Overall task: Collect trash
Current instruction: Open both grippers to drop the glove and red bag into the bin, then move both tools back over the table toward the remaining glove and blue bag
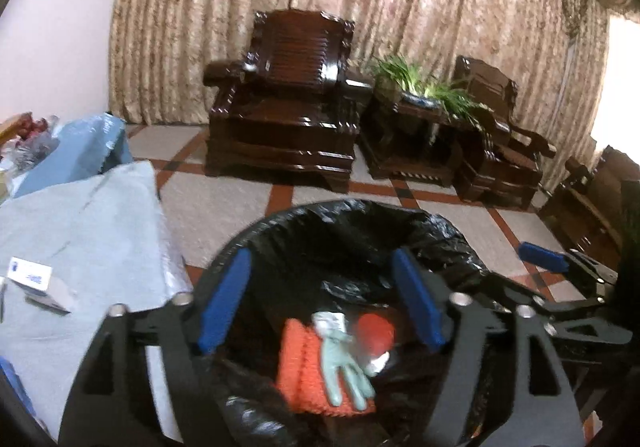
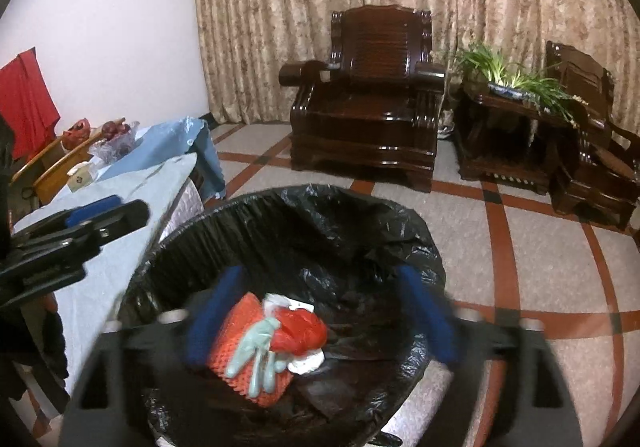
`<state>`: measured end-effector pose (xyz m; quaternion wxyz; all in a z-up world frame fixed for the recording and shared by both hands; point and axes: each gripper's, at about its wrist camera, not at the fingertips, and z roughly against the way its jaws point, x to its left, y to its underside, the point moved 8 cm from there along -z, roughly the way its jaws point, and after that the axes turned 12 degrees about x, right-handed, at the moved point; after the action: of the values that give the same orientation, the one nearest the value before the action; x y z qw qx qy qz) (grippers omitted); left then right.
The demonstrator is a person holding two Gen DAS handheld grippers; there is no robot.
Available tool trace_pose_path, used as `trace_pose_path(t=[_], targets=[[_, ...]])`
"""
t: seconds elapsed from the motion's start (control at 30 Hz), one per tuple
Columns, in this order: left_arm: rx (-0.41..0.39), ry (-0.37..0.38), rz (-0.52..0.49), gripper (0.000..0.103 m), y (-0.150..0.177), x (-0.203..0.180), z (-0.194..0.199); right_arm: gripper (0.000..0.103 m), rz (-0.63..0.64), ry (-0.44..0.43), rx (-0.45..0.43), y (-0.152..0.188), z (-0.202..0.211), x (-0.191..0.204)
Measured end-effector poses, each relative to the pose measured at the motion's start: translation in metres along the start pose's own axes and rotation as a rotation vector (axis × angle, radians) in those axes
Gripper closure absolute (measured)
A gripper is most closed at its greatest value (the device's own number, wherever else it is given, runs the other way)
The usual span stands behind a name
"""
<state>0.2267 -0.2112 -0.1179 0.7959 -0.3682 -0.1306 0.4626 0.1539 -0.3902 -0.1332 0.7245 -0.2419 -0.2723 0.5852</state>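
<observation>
A bin lined with a black bag (image 1: 352,223) (image 2: 320,207) stands on the floor beside the table. Inside lie an orange knitted cloth (image 1: 300,367) (image 2: 236,351), a pale green glove (image 1: 344,367) (image 2: 256,347), a red plastic bag (image 1: 376,331) (image 2: 300,331) and a white scrap (image 2: 308,365). My left gripper (image 1: 320,303) is open and empty above the bin's mouth. My right gripper (image 2: 320,315) is open and empty above the same bin. Each gripper shows at the edge of the other's view, the right one (image 1: 560,267) and the left one (image 2: 80,223).
A table with a light blue cloth (image 1: 80,215) (image 2: 132,199) stands left of the bin, with a small white box (image 1: 30,273) on it. Dark wooden armchairs (image 1: 288,107) (image 2: 372,103) and a side table with a plant (image 1: 420,95) stand by the curtain.
</observation>
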Motion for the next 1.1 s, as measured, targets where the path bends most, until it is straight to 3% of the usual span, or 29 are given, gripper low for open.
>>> trace_pose_path(t=[0.07,0.2,0.57,1.1], targets=[[-0.017,-0.027,0.009,0.013,0.000,0.007,0.011,0.006,0.005,-0.017,-0.015,-0.003,0.006,0.006],[-0.035,-0.076,0.034,0.010,0.005,0.026,0.035,0.006,0.017,-0.039,-0.027,-0.008,0.012,0.022],[-0.065,-0.212,0.134,0.010,0.033,0.095,0.095,0.006,0.119,-0.135,-0.028,-0.011,0.008,0.100],[-0.048,-0.439,0.298,0.010,0.111,0.212,0.165,0.006,0.280,-0.275,-0.004,0.009,-0.012,0.231]])
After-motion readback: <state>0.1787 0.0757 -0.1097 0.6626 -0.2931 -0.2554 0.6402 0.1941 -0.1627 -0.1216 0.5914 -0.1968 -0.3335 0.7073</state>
